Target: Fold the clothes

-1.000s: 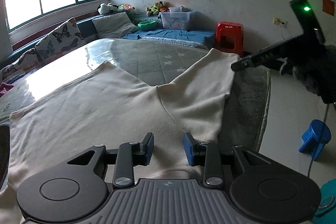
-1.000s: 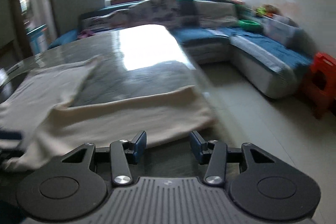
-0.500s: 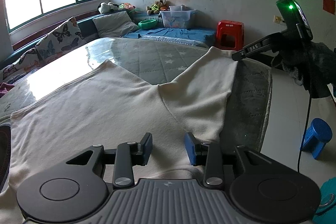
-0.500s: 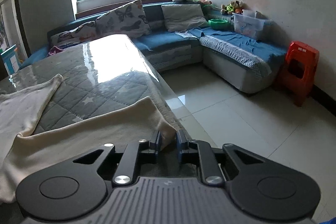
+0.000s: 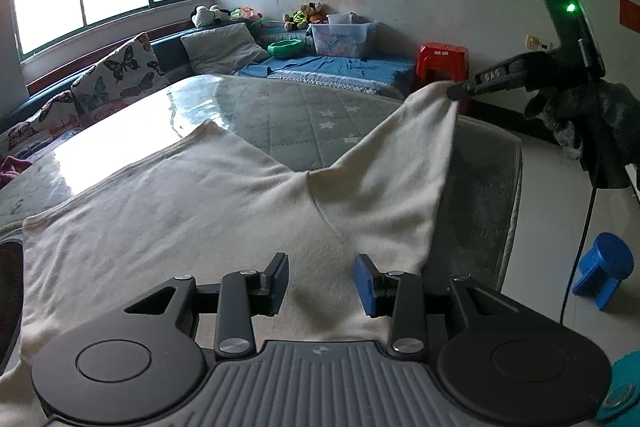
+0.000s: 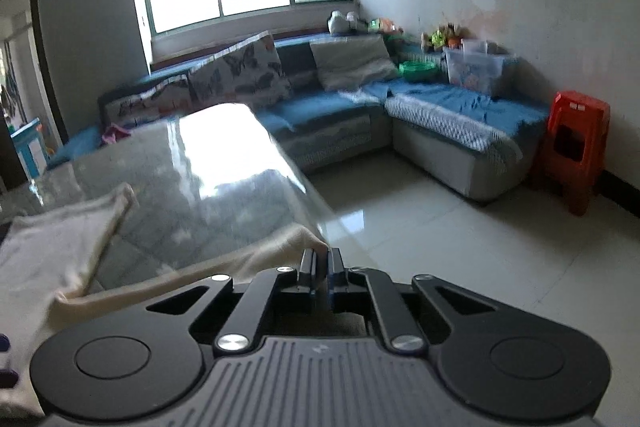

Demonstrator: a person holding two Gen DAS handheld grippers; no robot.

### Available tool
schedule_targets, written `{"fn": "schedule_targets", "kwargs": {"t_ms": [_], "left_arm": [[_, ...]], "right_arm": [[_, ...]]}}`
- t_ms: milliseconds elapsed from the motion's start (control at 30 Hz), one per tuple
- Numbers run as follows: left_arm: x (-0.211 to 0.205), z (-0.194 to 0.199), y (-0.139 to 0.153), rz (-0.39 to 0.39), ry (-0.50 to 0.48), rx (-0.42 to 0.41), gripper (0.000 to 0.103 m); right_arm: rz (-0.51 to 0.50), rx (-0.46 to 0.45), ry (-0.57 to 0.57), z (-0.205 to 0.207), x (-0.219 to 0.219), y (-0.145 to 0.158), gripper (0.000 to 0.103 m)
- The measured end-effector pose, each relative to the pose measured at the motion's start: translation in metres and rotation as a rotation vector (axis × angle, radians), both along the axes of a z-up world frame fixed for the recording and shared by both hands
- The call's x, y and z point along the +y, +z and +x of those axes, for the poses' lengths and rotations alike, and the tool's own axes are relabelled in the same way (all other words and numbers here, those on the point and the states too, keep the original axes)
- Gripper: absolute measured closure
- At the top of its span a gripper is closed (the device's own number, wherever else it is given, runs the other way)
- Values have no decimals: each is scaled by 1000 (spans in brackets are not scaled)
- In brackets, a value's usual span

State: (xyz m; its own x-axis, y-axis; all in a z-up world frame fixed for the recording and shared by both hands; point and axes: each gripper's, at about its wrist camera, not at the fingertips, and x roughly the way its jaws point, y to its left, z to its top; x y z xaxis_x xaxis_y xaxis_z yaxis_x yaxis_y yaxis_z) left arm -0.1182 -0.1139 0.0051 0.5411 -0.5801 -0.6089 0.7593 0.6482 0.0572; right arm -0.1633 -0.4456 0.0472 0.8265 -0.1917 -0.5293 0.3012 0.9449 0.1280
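Note:
A cream long-sleeved top (image 5: 200, 203) lies spread on the quilted grey table (image 5: 288, 115). My left gripper (image 5: 322, 283) is open and hovers low over the garment's near edge. My right gripper (image 6: 322, 267) is shut on the end of the top's sleeve (image 6: 280, 247) and holds it lifted above the table's right edge. In the left wrist view the right gripper (image 5: 460, 91) shows at the upper right, pinching the raised sleeve tip (image 5: 432, 107).
A blue sofa (image 6: 340, 115) with cushions runs under the window. A red plastic stool (image 6: 576, 143) stands by the wall. A blue stool (image 5: 604, 267) sits on the tiled floor right of the table. A clear storage box (image 5: 344, 35) rests on the sofa.
My right gripper closed on the sleeve end and lifted it off the table. My left gripper stayed open and nearly still.

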Motion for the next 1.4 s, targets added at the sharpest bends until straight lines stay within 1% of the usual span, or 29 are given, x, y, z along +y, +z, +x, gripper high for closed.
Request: {"fn": "schedule_targets", "kwargs": {"t_ms": [67,233,333,500,667,733,833,933,1067,1300,1400], "left_arm": [[-3,1,0,-7,-4,1,63],[-8,2,-3,-20,-5,14,63],[-6,2,-1,-32,2,18,63],[10,4,3,-59,38,16,62],[36,6,4,-81,101,24,61],[48,5,4,-92,130,25,61],[66,4,4,-109,173,27,61],[85,3,4,-126,216,30,61],[109,1,3,-148,274,32,61],[137,-8,-2,-184,350,57,60],[145,-12,-3,-198,375,69,60]], "right_arm": [[-4,-15,11,-2,1,6,99],[-2,-3,23,0,4,5,99],[-15,-26,43,-1,9,17,99],[-59,-88,126,-1,29,52,99],[-108,-136,253,5,66,86,99],[-132,-153,322,8,88,100,99],[-159,-170,420,16,121,114,99],[-177,-175,520,26,156,122,99],[-192,-159,660,38,205,122,99],[-184,-42,900,60,288,88,99],[-184,26,987,59,317,65,99]]}}
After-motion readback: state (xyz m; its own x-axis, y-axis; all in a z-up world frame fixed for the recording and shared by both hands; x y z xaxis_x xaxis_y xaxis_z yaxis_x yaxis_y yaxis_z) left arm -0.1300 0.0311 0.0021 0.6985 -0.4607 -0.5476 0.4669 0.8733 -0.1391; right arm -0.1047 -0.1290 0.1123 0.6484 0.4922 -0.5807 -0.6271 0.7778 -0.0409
